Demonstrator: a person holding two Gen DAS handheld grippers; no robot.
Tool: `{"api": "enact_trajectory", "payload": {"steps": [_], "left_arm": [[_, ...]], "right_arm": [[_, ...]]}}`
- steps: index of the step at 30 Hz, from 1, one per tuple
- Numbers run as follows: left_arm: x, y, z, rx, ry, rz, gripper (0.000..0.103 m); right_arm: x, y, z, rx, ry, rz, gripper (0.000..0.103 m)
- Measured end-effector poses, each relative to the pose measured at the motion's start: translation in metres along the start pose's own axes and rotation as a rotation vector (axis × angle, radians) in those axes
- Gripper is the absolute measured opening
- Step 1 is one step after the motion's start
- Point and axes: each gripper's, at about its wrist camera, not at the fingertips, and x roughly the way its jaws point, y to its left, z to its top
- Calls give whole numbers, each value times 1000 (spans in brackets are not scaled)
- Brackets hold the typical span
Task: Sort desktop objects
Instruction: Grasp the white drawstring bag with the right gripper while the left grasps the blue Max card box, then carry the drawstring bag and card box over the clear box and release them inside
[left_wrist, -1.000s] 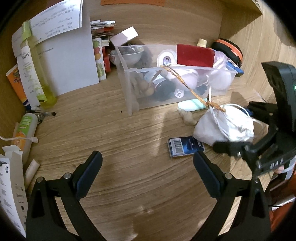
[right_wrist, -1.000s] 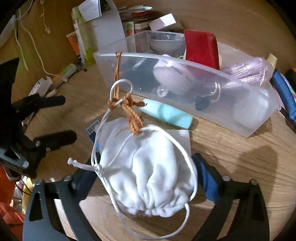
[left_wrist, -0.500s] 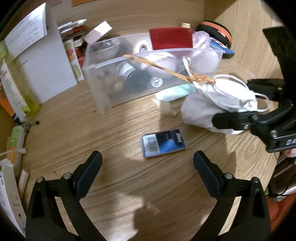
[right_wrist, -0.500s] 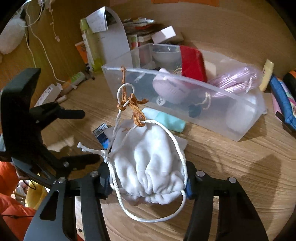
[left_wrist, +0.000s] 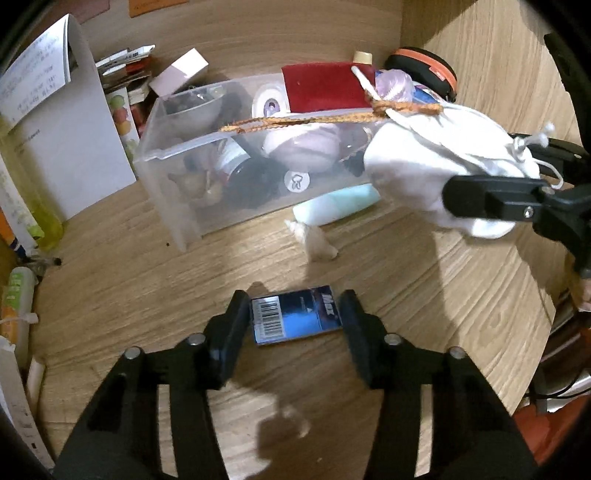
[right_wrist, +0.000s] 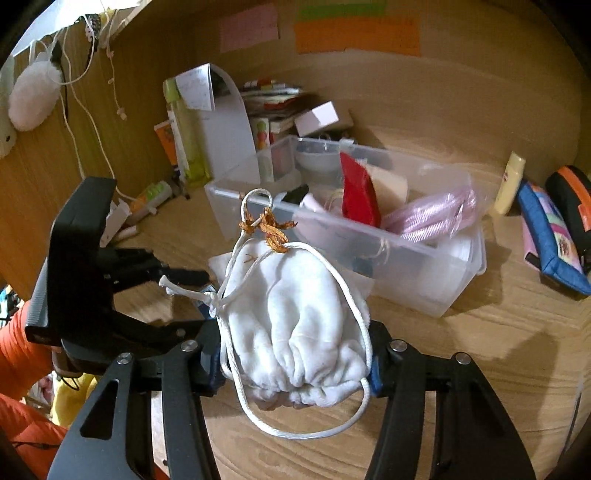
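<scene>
1. The right hand-held gripper (right_wrist: 295, 354) is clamped on the gathered end of a white drawstring pouch (right_wrist: 295, 317), held clear of the table (right_wrist: 480, 369). The pouch's long axis runs forward along the fingers, its tied neck pointing at the clear plastic bin (right_wrist: 436, 258). An orange braided cord (right_wrist: 271, 230) knotted at the neck reaches to the bin's near rim.

2. The left hand-held gripper (left_wrist: 295, 325) has its fingers half closed either side of a blue card pack (left_wrist: 295, 314) (barcode end toward the left finger). The pack lies flat on the table, long axis across the fingers; whether the pads press it I cannot tell.

3. The bin stands toward the table's back edge, with a pale green tube (left_wrist: 336, 208) along its front wall and a small beige lump (left_wrist: 316, 240) just in front.

4. Since half a second ago, the left fingers have narrowed from wide open and come down around the pack, and the pouch has risen higher.
</scene>
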Motion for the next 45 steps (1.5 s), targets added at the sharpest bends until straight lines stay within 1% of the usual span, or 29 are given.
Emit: {"api": "enact_trajectory", "payload": {"steps": [3, 7, 13, 17, 21, 24, 29, 36, 38, 41, 45], "left_arm": [[0, -1, 1, -1, -4, 6, 49], [-9, 3, 2, -25, -36, 4, 49], [-37, 18, 15, -72, -139, 13, 49], [-53, 30, 31, -94, -211, 24, 49], [-66, 41, 45, -120, -273, 24, 49], [-69, 46, 56, -130, -304, 23, 49], [-61, 53, 77, -143, -312, 34, 49], [-32, 55, 100, -145, -284, 51, 49], [-22, 56, 105, -150, -272, 44, 49], [-10, 58, 108, -164, -257, 23, 49], [-5, 60, 108, -175, -249, 12, 50]], "right_arm": [[-4, 0, 4, 0, -25, -8, 52], [-8, 1, 12, -10, -54, -17, 52], [-11, 0, 29, -16, -88, -29, 52], [-8, -2, 41, -24, -104, -35, 52], [1, -4, 51, -33, -104, -39, 52], [11, -6, 58, -32, -95, -35, 52], [32, -13, 69, -23, -69, -43, 52], [50, -25, 78, -13, -68, -57, 52], [57, -29, 78, -6, -58, -61, 52], [63, -38, 76, 21, -51, -39, 52], [66, -43, 75, 29, -54, -39, 52]]}}
